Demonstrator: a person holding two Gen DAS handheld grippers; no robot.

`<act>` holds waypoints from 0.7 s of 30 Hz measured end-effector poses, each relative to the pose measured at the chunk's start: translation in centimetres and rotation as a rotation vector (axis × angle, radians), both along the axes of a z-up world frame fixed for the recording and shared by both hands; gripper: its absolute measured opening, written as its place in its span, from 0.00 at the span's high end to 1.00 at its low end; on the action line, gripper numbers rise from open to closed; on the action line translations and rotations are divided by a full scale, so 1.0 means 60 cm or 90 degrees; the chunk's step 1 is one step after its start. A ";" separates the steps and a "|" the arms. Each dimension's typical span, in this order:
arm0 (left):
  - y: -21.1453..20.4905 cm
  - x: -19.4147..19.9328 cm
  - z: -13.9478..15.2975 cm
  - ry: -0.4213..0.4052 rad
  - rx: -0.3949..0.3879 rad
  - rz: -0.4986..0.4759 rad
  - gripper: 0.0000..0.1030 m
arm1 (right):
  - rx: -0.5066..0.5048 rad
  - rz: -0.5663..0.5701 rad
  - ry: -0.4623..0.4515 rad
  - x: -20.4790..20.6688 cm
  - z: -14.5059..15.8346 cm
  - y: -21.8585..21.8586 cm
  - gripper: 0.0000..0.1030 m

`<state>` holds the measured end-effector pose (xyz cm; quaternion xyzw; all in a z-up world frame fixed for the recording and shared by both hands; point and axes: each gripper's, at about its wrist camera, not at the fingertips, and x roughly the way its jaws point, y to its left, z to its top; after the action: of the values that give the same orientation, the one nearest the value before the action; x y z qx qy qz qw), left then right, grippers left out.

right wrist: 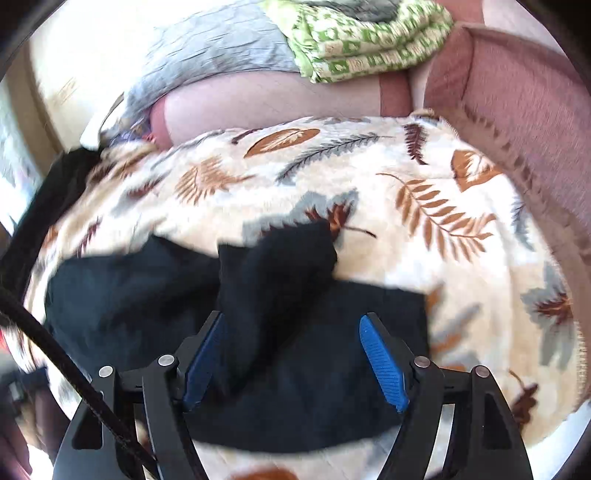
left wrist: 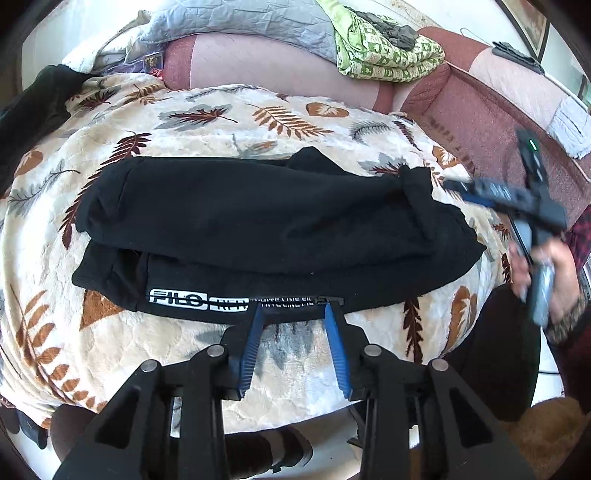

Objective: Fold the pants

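Black pants [left wrist: 258, 221] lie folded across a cream blanket with a leaf print [left wrist: 221, 114]. A white printed logo band [left wrist: 177, 297] runs along their near edge. My left gripper [left wrist: 294, 308] is open, its blue-padded tips at that near edge with only blanket showing between the pads. In the right wrist view my right gripper [right wrist: 291, 317] stands wide open over the pants [right wrist: 314, 369]. A raised fold of black cloth [right wrist: 280, 266] lies between and beyond its fingers, and the pads do not press on it. A hand [left wrist: 535, 269] holds that gripper at the pants' right end.
A pink and maroon sofa [left wrist: 480, 110] backs the blanket. On it lie a green patterned throw [left wrist: 388, 55] and a grey quilt [left wrist: 240, 18]. Another black garment [left wrist: 33, 110] sits at the far left. A dark cable [right wrist: 55, 354] crosses the lower left.
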<state>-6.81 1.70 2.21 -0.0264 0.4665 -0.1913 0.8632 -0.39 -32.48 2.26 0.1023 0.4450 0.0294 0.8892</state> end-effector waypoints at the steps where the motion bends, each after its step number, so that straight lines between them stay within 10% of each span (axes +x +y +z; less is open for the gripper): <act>1: 0.001 0.000 0.000 0.000 0.004 0.002 0.67 | 0.009 0.001 -0.003 0.016 0.002 0.009 0.23; 6: 0.015 0.008 -0.002 0.010 0.004 0.032 0.65 | -0.103 0.022 0.026 0.090 -0.030 0.104 0.31; 8: 0.025 0.008 0.001 0.008 0.000 0.043 0.65 | -0.133 0.021 0.047 0.101 -0.051 0.115 0.90; 21: 0.123 0.050 0.002 0.022 -0.124 0.131 0.59 | 0.040 -0.175 0.051 -0.064 -0.033 -0.106 0.91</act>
<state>-3.78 9.06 2.31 -0.1606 0.4553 -0.1458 0.8635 -4.21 -38.83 0.30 0.1913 0.4604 -0.0831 0.8628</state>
